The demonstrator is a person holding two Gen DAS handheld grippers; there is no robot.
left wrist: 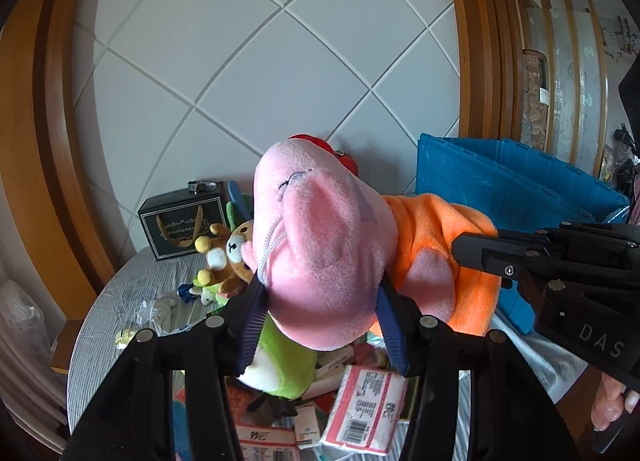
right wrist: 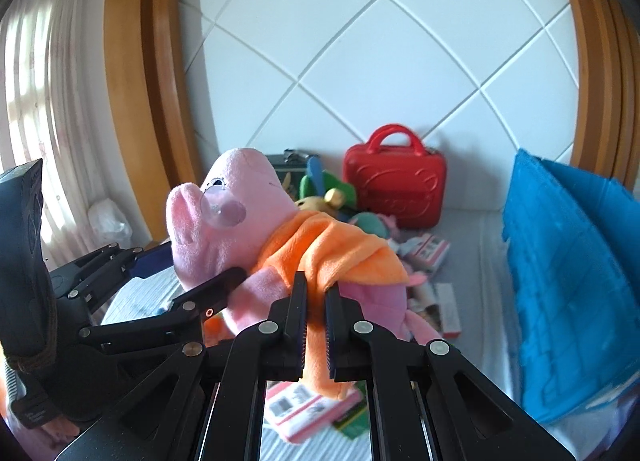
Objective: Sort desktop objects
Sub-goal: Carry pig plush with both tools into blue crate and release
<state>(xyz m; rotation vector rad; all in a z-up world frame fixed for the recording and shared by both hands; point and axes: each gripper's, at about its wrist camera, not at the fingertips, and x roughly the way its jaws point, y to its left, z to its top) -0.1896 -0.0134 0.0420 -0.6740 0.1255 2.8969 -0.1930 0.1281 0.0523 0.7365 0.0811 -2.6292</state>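
Note:
A pink plush pig (left wrist: 320, 253) in an orange dress (left wrist: 440, 237) hangs in the air above the table, held by both grippers. My left gripper (left wrist: 320, 325) is shut on the pig's head, its blue pads pressing each side. My right gripper (right wrist: 316, 325) is shut on the hem of the orange dress (right wrist: 320, 253), with the pig's body (right wrist: 240, 221) lying across its fingers. In the left wrist view the right gripper (left wrist: 472, 253) reaches in from the right. In the right wrist view the left gripper (right wrist: 216, 289) comes in from the left at the pig's head.
A blue crate (left wrist: 500, 181) (right wrist: 568, 281) stands at the right. Below lie a green plush (left wrist: 280, 365), a brown bear (left wrist: 228, 257), pink tissue packs (left wrist: 360, 409) (right wrist: 304, 409) and small boxes on the grey table (left wrist: 132, 285). A red case (right wrist: 396, 181) and black box (left wrist: 180, 221) stand by the wall.

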